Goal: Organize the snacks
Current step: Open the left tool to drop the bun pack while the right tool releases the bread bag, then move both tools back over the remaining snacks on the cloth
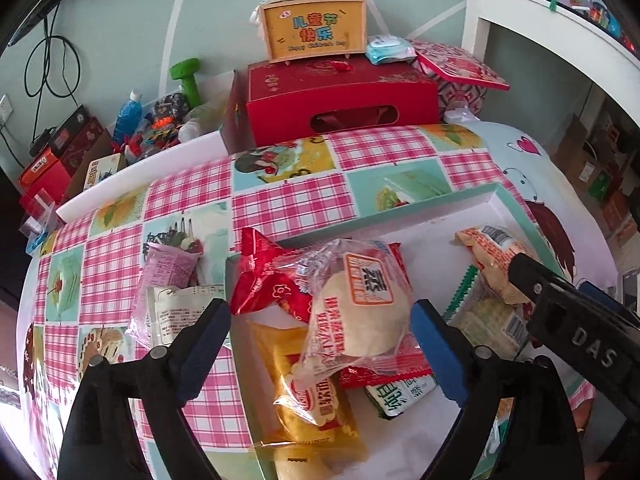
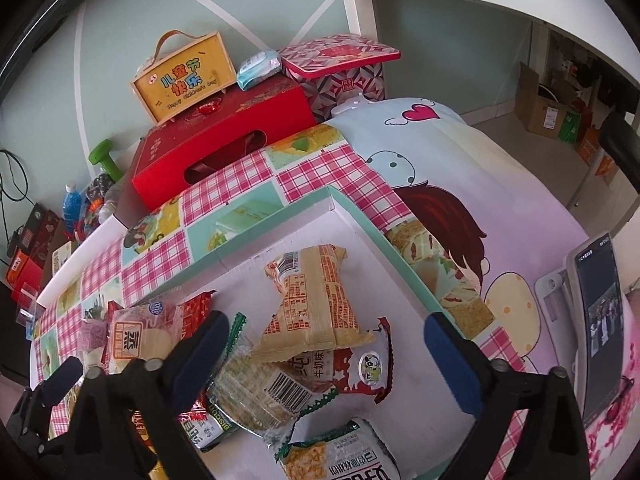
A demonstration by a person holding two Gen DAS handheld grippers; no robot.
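A shallow white box with a teal rim point(image 1: 400, 208) point(image 2: 280, 216) lies on the checked tablecloth and holds a heap of snack packets. My left gripper point(image 1: 320, 320) is open over its left end. A clear-wrapped white bun point(image 1: 360, 312) lies between the jaws on top of a red packet point(image 1: 264, 280) and a yellow one point(image 1: 312, 400); the pads do not press it. My right gripper point(image 2: 328, 332) is open wide above a beige packet point(image 2: 316, 300), a biscuit pack point(image 2: 256, 392) and a red milk-candy packet point(image 2: 360, 368), gripping nothing. A pink packet point(image 1: 168, 272) and a white packet point(image 1: 180, 312) lie outside the box.
At the table's far edge stand a red gift box point(image 1: 340, 96), a yellow handled box point(image 1: 316, 28) and a patterned tin point(image 2: 340, 68). A phone on a stand point(image 2: 600, 320) is at the right. A green dumbbell point(image 1: 186, 76) and a blue bottle point(image 1: 128, 116) sit at the back left.
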